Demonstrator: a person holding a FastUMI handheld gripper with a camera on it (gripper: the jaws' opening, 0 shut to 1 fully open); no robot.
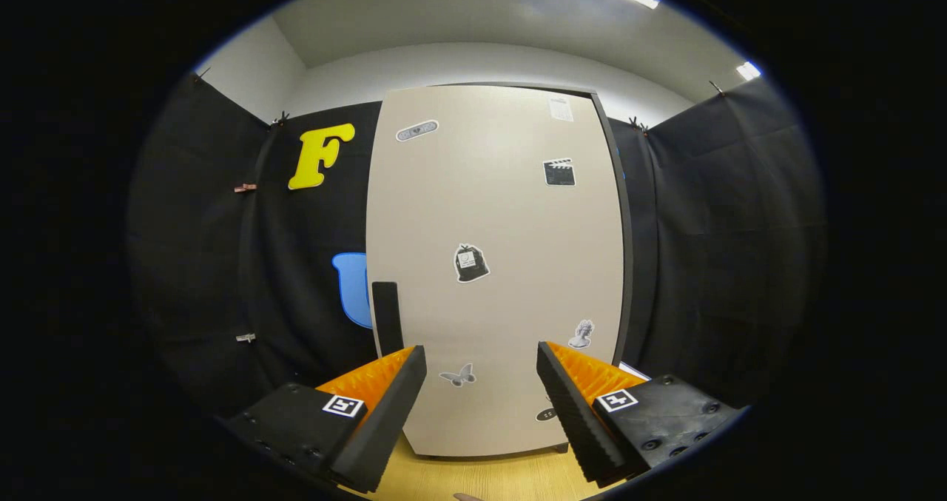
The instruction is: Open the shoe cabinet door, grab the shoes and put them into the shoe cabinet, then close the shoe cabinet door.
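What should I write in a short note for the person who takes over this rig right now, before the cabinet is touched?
Gripper: open, fingers apart, holding nothing, facing the cabinet front.
Shoe cabinet door: shut, straight ahead beyond the fingers, with several stickers on it. Its dark handle sits on the door's edge just above the left finger.
The cabinet stands on a wooden floor.
Done: nothing yet.
Left: pull the door open by the handle, fetch the shoes, place them inside, close the door.

Closed shoe cabinet door (496, 264) (stickered) just beyond the gripper's (481, 397) parted, empty jaws
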